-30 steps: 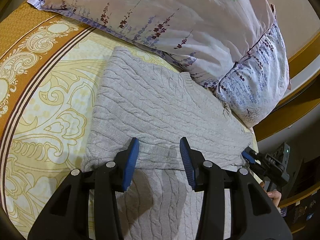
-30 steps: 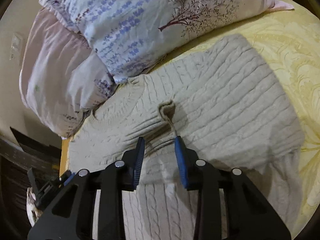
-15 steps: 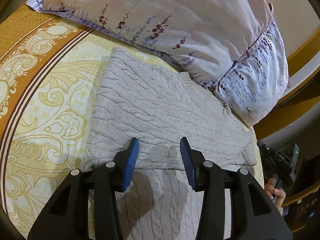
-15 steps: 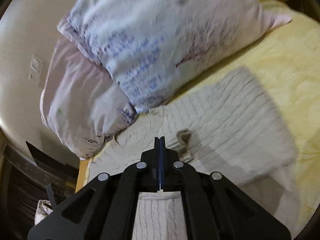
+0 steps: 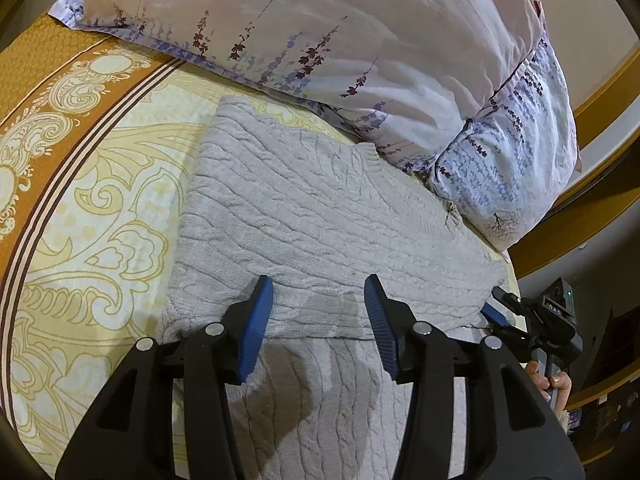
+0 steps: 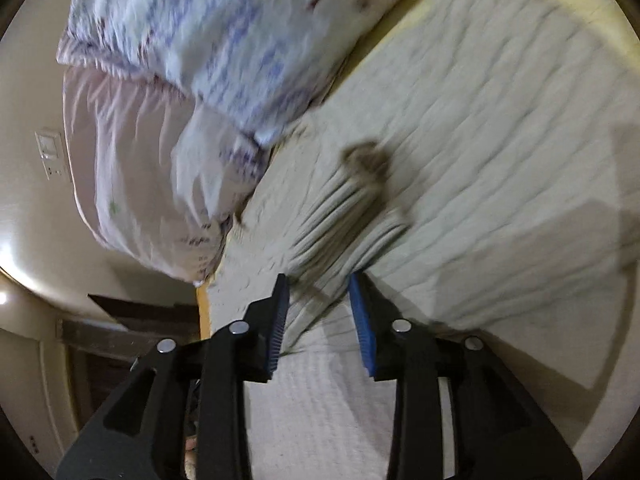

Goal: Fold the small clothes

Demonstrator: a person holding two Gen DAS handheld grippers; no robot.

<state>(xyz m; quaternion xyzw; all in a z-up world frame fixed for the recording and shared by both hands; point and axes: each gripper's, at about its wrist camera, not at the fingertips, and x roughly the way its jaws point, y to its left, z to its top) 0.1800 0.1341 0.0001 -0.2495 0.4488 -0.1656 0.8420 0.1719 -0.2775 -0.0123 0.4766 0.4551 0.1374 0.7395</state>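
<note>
Yellow bedspread: patterned cloth with an orange border covers the bed and carries everything; it gives under pressure, so smoothing strokes should be light.
Pillows: two floral ones lie along the sweater's far edge, touching it; keep any fold from pushing under them.
Sweater: grey cable knit, lying on the bedspread with one layer already doubled over the part nearest the cameras.
Ridge: a bunched-up pleat of knit rises just ahead of the right gripper; the picture is blurred, so its exact shape is unclear. It should be flattened before the next fold.
Left gripper: jaws spread, holding nothing, over the folded edge.
Right gripper: jaws spread, empty, either side of the ridge's near end; a grip low on both layers would suit best.
</note>
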